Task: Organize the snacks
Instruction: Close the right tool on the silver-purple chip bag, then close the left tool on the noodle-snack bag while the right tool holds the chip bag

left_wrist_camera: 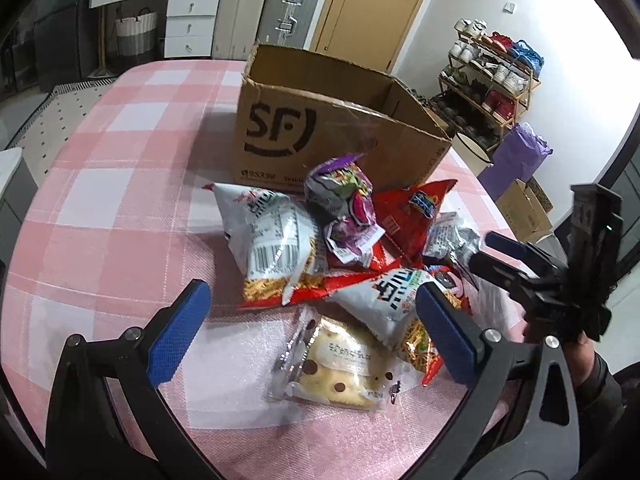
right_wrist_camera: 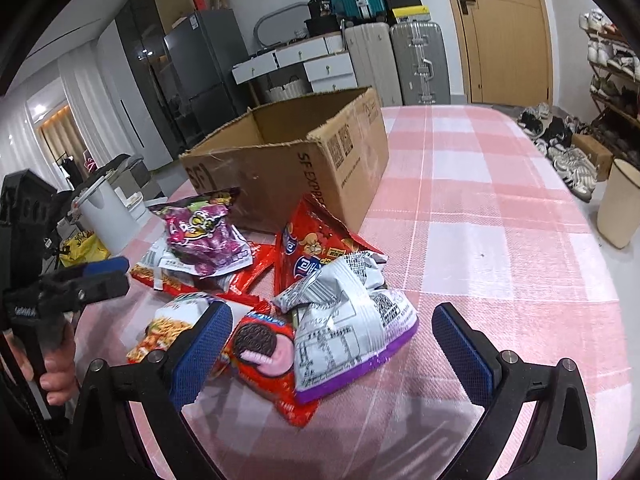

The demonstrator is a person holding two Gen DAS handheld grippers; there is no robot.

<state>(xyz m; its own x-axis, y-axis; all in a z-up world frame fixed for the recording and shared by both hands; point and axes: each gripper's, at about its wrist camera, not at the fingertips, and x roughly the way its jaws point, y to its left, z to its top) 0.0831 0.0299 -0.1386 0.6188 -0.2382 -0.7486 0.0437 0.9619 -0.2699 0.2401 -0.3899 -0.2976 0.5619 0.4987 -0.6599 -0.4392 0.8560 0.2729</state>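
A pile of snack bags lies on the pink checked tablecloth (left_wrist_camera: 120, 208) in front of an open cardboard box (left_wrist_camera: 320, 128), also in the right wrist view (right_wrist_camera: 304, 168). My left gripper (left_wrist_camera: 312, 328) is open above a clear-wrapped pastry (left_wrist_camera: 340, 372), beside white noodle-snack bags (left_wrist_camera: 272, 240). My right gripper (right_wrist_camera: 332, 344) is open above a silver-and-purple bag (right_wrist_camera: 352, 328) and a red Oreo pack (right_wrist_camera: 260, 352). A purple bag (right_wrist_camera: 204, 240) and a red bag (right_wrist_camera: 316, 248) lie nearer the box. Each gripper shows in the other's view, the right one (left_wrist_camera: 492, 252) and the left one (right_wrist_camera: 108, 276).
The table's right half (right_wrist_camera: 500, 220) is bare cloth. Beyond the table stand suitcases (left_wrist_camera: 288, 12), white drawers (left_wrist_camera: 188, 20), a wooden door (right_wrist_camera: 504, 32), a shoe rack (left_wrist_camera: 492, 76), a beige bin (right_wrist_camera: 620, 204) and a white bin (right_wrist_camera: 104, 216).
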